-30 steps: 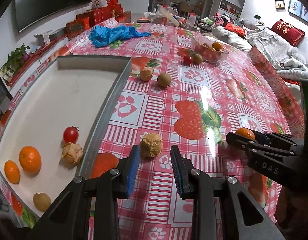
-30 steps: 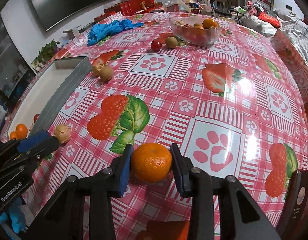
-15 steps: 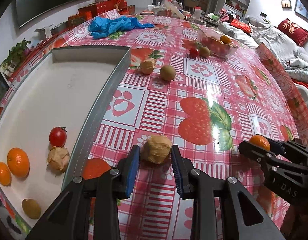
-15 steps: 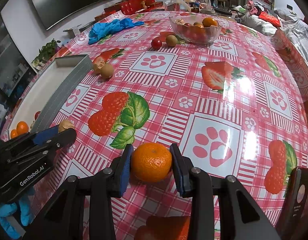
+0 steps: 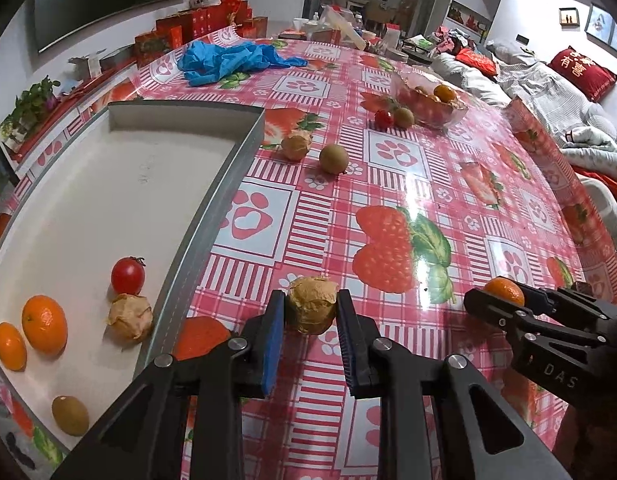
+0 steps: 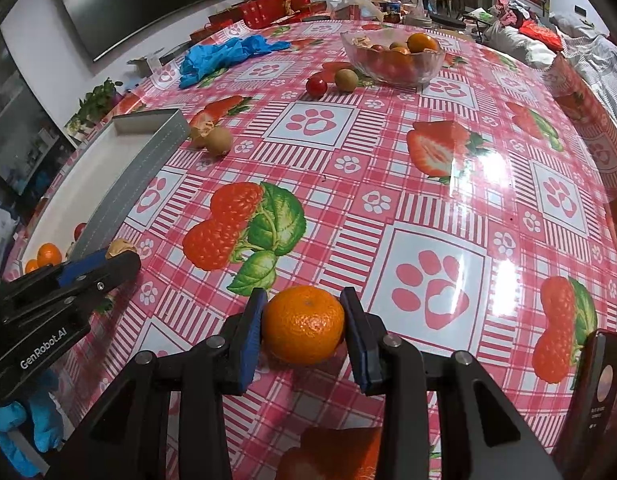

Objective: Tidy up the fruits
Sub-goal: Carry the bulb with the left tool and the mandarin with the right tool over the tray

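Here, largest first: red checked tablecloth (image 6: 428, 184) printed with strawberries and paw marks. Grey-walled tray (image 5: 212, 216) at my left, holding two mandarins, a cherry tomato (image 5: 127, 275), a husked fruit and a kiwi. Glass bowl (image 6: 392, 62) of fruit at the far side. My left gripper (image 5: 311, 338), marked "GenRobot.AI", has its jaws shut on a papery husked fruit (image 5: 311, 310) just outside the tray wall. My right gripper (image 6: 302, 340), lettered "DAS", pinches a mandarin (image 6: 303, 324) on the cloth.
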The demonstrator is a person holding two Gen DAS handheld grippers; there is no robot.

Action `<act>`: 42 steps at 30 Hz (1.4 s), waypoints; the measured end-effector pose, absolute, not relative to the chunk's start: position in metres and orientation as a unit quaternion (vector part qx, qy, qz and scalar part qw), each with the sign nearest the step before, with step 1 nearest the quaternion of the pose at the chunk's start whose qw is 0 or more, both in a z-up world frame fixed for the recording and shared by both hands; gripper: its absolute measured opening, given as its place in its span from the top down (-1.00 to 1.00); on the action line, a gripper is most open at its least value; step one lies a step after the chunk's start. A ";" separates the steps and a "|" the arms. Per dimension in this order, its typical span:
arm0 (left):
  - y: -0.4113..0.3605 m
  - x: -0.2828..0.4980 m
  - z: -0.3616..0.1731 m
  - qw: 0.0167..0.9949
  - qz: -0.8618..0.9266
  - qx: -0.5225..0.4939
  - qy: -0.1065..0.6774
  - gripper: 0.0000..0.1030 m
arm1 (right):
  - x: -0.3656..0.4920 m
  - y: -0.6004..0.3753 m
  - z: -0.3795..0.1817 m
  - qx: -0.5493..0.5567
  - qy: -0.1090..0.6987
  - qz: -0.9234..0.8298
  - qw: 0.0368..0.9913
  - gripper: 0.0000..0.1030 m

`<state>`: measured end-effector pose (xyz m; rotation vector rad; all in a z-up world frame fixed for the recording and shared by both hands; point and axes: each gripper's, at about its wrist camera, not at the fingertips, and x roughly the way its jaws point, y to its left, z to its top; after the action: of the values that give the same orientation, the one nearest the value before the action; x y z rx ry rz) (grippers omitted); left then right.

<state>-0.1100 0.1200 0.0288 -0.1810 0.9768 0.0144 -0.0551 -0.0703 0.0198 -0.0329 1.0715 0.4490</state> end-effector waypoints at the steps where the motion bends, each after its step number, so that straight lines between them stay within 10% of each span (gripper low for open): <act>1: 0.120 -0.111 0.031 0.880 0.005 -0.086 0.466 0.48 | -0.055 -0.070 0.021 -0.015 0.506 0.213 0.836 0.21; 42: 0.242 -0.128 0.073 0.893 0.114 -0.090 0.427 0.48 | -0.052 0.097 0.087 -0.071 0.473 0.360 0.801 0.21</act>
<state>-0.1282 0.2421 0.0730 -0.1859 0.8860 0.2356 -0.0522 0.0965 0.0871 -0.1532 1.0141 0.7716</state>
